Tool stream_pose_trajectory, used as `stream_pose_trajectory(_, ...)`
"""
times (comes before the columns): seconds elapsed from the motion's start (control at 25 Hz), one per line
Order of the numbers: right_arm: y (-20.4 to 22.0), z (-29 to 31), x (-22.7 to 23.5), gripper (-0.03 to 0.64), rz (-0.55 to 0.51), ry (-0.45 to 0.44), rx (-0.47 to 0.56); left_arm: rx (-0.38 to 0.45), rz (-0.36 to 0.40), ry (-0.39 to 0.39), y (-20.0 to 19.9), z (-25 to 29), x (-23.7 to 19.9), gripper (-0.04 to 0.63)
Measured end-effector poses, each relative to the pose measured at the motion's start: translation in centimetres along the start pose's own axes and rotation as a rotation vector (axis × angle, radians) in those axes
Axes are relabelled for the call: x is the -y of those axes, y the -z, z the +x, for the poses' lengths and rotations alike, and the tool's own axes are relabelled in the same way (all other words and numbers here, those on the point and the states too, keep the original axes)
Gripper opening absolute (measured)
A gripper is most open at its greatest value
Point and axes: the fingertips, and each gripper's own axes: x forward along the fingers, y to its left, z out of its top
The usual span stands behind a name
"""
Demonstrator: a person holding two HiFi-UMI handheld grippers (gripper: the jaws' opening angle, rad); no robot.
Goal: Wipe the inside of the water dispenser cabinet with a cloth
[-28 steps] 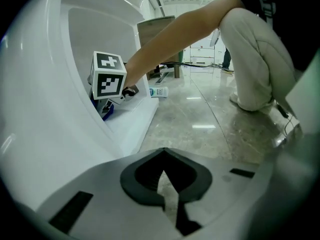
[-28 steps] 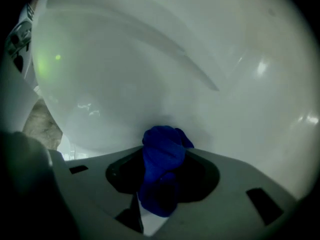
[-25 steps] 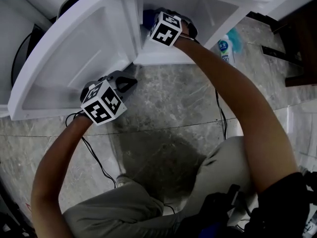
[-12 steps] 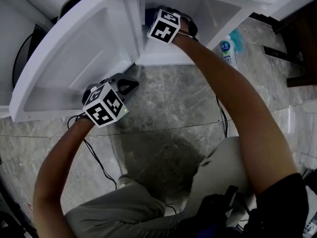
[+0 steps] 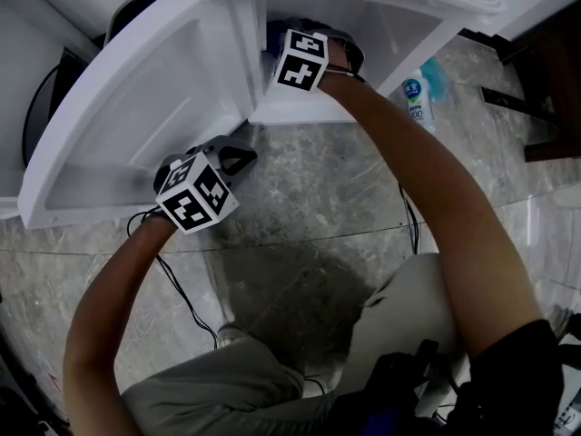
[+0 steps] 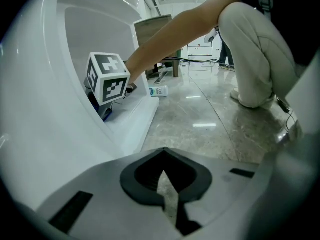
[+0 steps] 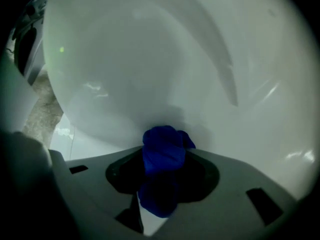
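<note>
The white water dispenser cabinet [image 5: 300, 107] stands open, its door [image 5: 127, 98] swung out to the left. My right gripper [image 5: 280, 42] reaches into the cabinet and is shut on a crumpled blue cloth [image 7: 162, 151]. The cloth presses against the white inner wall [image 7: 150, 64]. A bit of the cloth [image 5: 272, 33] shows in the head view beside the marker cube. My left gripper [image 5: 241, 159] sits low by the door's bottom edge, shut with nothing in it [image 6: 169, 204]. From the left gripper view, the right gripper's cube [image 6: 107, 78] is visible inside the cabinet.
A white spray bottle [image 5: 415, 94] with a teal top lies on the marble floor to the right of the cabinet. A black cable [image 5: 177, 289] trails over the floor near my left arm. Dark furniture [image 5: 554, 71] stands at the far right. My knees fill the foreground.
The right gripper has rolled slightly inside the cabinet with the cloth, its cube showing a different tilt. The left gripper has stayed by the door.
</note>
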Motion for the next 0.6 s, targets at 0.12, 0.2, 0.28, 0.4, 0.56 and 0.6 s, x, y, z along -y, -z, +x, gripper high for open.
stream_pose_trajectory(0.12, 0.1, 0.5, 1.0, 0.143, -0.008, 0.016, -0.030, -0.011, 0.011, -0.007, 0.4, -0.2, 0.2, 0.007)
stream_pose_trajectory(0.2, 0.0, 0.3, 0.6, 0.143, -0.018, 0.014, -0.036, -0.015, 0.016, -0.024, 0.6, -0.5, 0.2, 0.008)
stream_pose_trajectory(0.28, 0.0, -0.4, -0.4, 0.143, -0.034, -0.012, -0.026, -0.002, 0.029, -0.065, 0.1, -0.9, -0.4, 0.008)
stream_pose_trajectory(0.4, -0.3, -2.0, -2.3, 0.143, 0.020, -0.111, 0.020, 0.029, 0.051, -0.141, -1.1, -1.6, -2.0, 0.008)
stream_pose_trajectory(0.56, -0.6, -4.7, -6.2, 0.143, 0.160, -0.318, 0.065, 0.087, 0.046, -0.196, -3.1, -2.1, -3.2, 0.008)
stream_pose_trajectory(0.6, -0.6, -5.6, -6.9, 0.143, 0.206, -0.363, 0.081, 0.113, 0.047, -0.204, -3.9, -2.1, -3.6, 0.008)
